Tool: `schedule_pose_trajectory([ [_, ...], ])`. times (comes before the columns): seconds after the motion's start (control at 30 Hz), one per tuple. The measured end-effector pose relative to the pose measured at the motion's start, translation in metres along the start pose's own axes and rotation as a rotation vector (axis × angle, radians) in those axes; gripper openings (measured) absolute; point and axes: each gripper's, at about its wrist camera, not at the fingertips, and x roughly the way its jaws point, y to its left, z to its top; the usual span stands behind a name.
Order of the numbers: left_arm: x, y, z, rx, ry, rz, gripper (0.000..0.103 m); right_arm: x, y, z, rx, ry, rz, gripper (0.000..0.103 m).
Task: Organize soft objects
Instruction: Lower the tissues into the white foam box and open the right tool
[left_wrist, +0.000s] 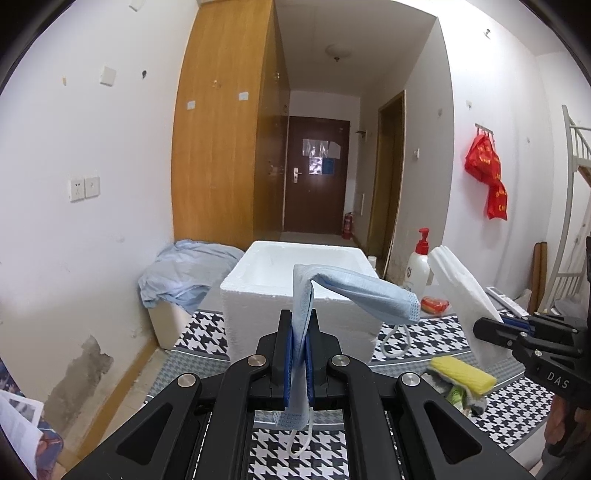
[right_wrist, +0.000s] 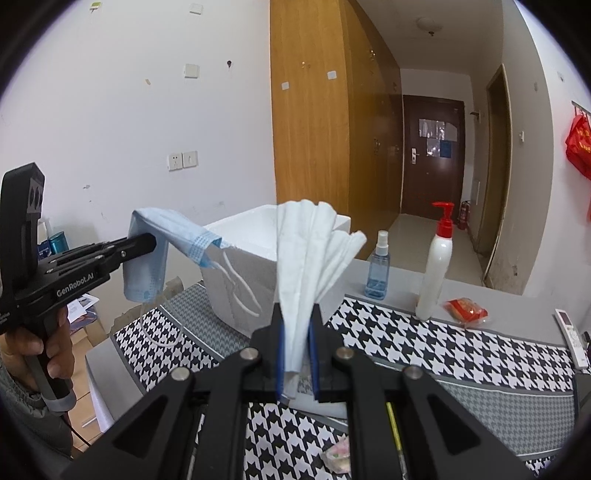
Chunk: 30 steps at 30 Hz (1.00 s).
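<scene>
My left gripper (left_wrist: 299, 317) is shut on a blue face mask (left_wrist: 364, 295) and holds it in the air just in front of a white foam box (left_wrist: 295, 291). The mask droops to the right, its ear loop hanging. In the right wrist view the left gripper (right_wrist: 147, 240) and mask (right_wrist: 173, 229) show left of the box (right_wrist: 240, 266). My right gripper (right_wrist: 297, 314) is shut on a stack of white tissues (right_wrist: 314, 251) that fans upward in front of the box. The right gripper (left_wrist: 484, 328) and its tissues (left_wrist: 461, 291) show at the right of the left wrist view.
A houndstooth cloth (right_wrist: 424, 343) covers the table. On it are a yellow sponge (left_wrist: 463, 374), a white pump bottle (right_wrist: 436, 269), a blue spray bottle (right_wrist: 378, 269), a red packet (right_wrist: 465, 310) and a remote (right_wrist: 570, 338). A blue cloth (left_wrist: 184, 273) lies over a bin at left.
</scene>
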Motion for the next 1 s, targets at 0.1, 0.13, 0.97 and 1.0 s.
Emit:
schedule_pose_trajectory([
  [0.1, 0.002, 0.002, 0.003, -0.002, -0.001, 0.010, 0.006, 0.004, 0.004, 0.004, -0.012, 0.004, 0.004, 0.014],
  [0.13, 0.002, 0.002, 0.004, 0.000, -0.003, 0.012, 0.006, 0.006, 0.004, 0.006, -0.013, 0.005, 0.007, 0.014],
  [0.97, -0.015, 0.040, 0.002, -0.048, -0.015, 0.098, 0.006, 0.039, 0.028, 0.048, -0.087, 0.016, 0.034, 0.014],
  [1.0, -0.015, 0.041, 0.003, -0.049, -0.015, 0.100, 0.006, 0.041, 0.030, 0.050, -0.087, 0.016, 0.040, 0.014],
])
